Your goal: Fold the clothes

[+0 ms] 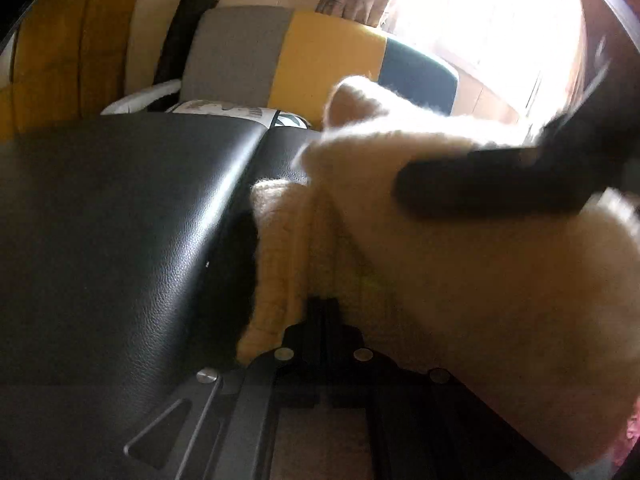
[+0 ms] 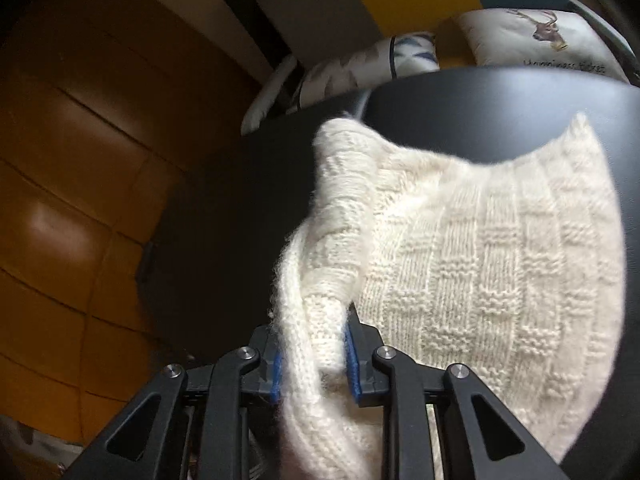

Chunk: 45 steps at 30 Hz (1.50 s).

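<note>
Cushions (image 2: 532, 40) behind sweater (image 2: 480, 248), black seat (image 1: 120, 220)

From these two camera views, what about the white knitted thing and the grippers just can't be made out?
- Left gripper fingertips, left wrist view: buried under the cream knitted garment.
- Black bar across the knit, left wrist view: motion-blurred, so unidentifiable.
- Garment's type, right wrist view: the knit is bunched between the right gripper pads and cut off below.
- Deer cushion lettering: too small and blurred.
</note>
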### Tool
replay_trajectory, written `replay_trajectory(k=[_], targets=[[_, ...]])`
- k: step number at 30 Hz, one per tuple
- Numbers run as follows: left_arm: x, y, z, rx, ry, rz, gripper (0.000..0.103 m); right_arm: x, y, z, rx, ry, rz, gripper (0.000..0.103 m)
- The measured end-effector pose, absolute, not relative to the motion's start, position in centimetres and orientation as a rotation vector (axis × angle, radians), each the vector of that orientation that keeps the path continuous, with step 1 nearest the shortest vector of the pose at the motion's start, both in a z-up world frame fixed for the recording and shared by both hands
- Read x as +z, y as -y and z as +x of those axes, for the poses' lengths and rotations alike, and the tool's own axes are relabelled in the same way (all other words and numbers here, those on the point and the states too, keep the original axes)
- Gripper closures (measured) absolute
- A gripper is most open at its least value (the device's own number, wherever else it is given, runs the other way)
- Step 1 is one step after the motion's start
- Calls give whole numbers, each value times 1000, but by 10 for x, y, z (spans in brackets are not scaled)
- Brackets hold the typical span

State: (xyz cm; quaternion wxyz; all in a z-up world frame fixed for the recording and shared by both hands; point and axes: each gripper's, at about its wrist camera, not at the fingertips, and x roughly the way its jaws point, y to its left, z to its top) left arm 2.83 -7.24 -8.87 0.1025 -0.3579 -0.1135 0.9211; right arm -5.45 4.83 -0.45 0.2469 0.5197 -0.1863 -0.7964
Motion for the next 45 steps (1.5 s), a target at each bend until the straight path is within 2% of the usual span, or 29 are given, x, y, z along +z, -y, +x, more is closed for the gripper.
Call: replay_trajectory(k=[2,8,13,15,17,18,19,21,24,28,30,33,35,36,39,42,45], targets=[[-88,77,30,2708,372,-1051,101,-12,-41,-57,-2179,478,1433,80],[-80,82,51,2729,293,-1006,100,-31,-34,-55,-2179,446,1468,79],[-87,92,55,2676,369,-995,100,-27,-18,-50,-2140,345,1423,61],[-87,98,56,2658,408,-999,100,-17,-23,-45,-2128,323,1378,60],[-85,104,60,2653,422,-999,100,0,-47,-33,-2139,426,1250,60],[-82,108,62,2664,425,-994,93,9,-65,-26,-2148,505,1156,62],[-78,114,67,2686,446,-978,78,16,-83,-19,-2172,562,1081,67],[-70,126,76,2728,488,-942,64,22,-111,-8,-2276,559,1045,74],[-48,142,89,2753,571,-826,54,12,-126,6,-2364,443,1097,76],[-10,140,94,2721,583,-701,26,-24,-116,14,-2351,331,1224,76],[-5,118,85,2723,472,-753,25,-34,-103,17,-2313,282,1210,76],[-11,85,63,2722,272,-879,26,-44,-80,22,-2268,167,1207,75],[-22,72,49,2694,213,-972,54,-54,-83,23,-2258,105,1216,75],[-28,65,43,2679,187,-1019,79,-57,-82,32,-2261,81,1214,75],[-38,75,38,2675,335,-1127,87,-59,-86,43,-2272,40,1196,75],[-35,97,46,2619,522,-1161,91,-44,-94,55,-2340,41,1132,75],[-26,101,60,2602,468,-1131,93,-31,-106,45,-2429,48,1077,76]])
